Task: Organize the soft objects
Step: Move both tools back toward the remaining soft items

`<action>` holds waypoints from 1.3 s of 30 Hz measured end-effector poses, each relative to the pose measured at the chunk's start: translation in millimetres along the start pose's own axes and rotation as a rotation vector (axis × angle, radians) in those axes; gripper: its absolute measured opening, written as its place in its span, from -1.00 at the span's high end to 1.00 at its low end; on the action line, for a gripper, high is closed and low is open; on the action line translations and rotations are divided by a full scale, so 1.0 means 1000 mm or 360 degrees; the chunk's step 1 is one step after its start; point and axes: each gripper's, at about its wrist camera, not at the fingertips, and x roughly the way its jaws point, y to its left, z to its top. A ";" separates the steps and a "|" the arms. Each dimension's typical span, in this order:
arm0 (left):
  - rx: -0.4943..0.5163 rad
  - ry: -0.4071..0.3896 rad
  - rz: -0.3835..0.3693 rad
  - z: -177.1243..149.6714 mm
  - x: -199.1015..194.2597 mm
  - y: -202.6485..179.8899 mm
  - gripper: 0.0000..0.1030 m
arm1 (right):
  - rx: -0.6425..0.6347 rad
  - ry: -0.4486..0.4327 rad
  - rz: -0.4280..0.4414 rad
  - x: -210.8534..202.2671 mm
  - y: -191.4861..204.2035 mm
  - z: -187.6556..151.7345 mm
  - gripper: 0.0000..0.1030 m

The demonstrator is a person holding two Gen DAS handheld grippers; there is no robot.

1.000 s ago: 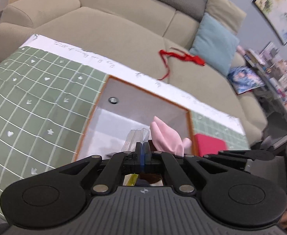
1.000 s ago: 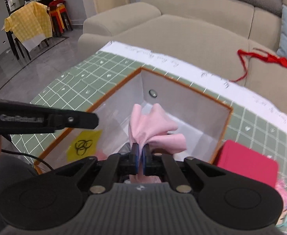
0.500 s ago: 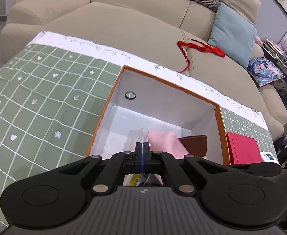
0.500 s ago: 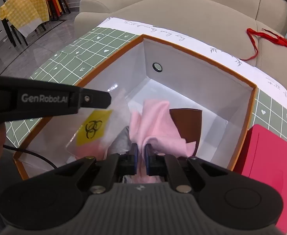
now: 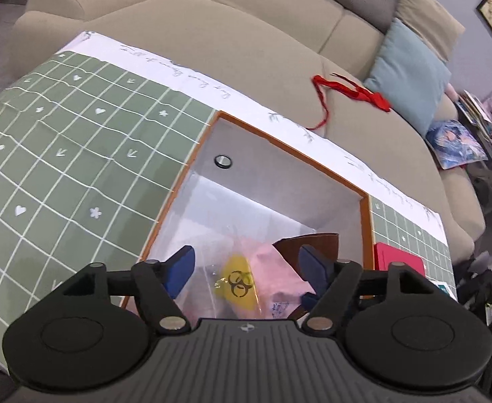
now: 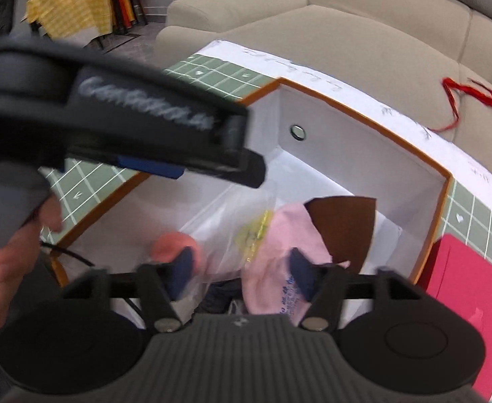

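Evidently the step in hand is the release: the left gripper (image 5: 246, 267) and the right gripper (image 6: 237, 267) are both opening, pads clear of the clear bag (image 5: 242, 278) of pink cloth (image 6: 289, 235), which lies inside the orange-rimmed box (image 5: 365, 215). Next, probably, both should lift clear and seek another soft item. Only the right wrist view shows the person's hand (image 6: 14, 262) on the left gripper; only the left shows the bag's yellow label plainly.

Matte black plastic left tongs (image 5: 244, 267) and right tongs (image 6: 239, 270): blue rubber pads (image 5: 179, 269), silver pivot screws (image 5: 169, 322), ribbed grey housings, white lettering.
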 end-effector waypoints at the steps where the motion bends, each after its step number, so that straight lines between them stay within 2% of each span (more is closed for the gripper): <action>1: -0.0011 -0.0001 0.0017 0.001 0.000 0.000 -0.68 | -0.0020 -0.0029 0.0003 -0.003 0.003 -0.001 -0.52; 6: -0.0015 0.0004 0.0109 0.002 -0.007 -0.008 -0.72 | -0.0080 -0.0102 -0.0006 -0.016 0.011 0.000 -0.80; 8: -0.0051 0.0024 0.0106 0.005 -0.010 -0.008 -0.72 | -0.0080 -0.0126 -0.0027 -0.020 0.013 0.004 -0.88; 14: -0.0147 0.0006 0.0040 0.013 -0.031 -0.010 -0.73 | -0.0040 -0.0198 -0.0037 -0.044 0.007 0.007 -0.91; 25: -0.0023 -0.0189 0.0004 0.006 -0.076 -0.049 -0.74 | 0.0039 -0.0224 -0.0081 -0.098 -0.025 0.001 -0.92; 27: -0.0007 -0.0276 -0.0007 0.002 -0.083 -0.057 -0.74 | 0.0049 -0.0235 -0.0114 -0.108 -0.038 -0.003 -0.92; 29: 0.0025 -0.0304 -0.0033 0.000 -0.086 -0.066 -0.74 | 0.0087 -0.0237 -0.0160 -0.120 -0.055 -0.006 -0.92; 33: 0.0066 -0.0247 -0.0166 -0.009 -0.083 -0.085 -0.74 | 0.0220 -0.0229 -0.0317 -0.139 -0.102 -0.016 -0.93; 39: 0.0196 -0.0200 -0.0418 -0.028 -0.077 -0.113 -0.74 | 0.0557 -0.0152 -0.0620 -0.152 -0.204 -0.042 -0.94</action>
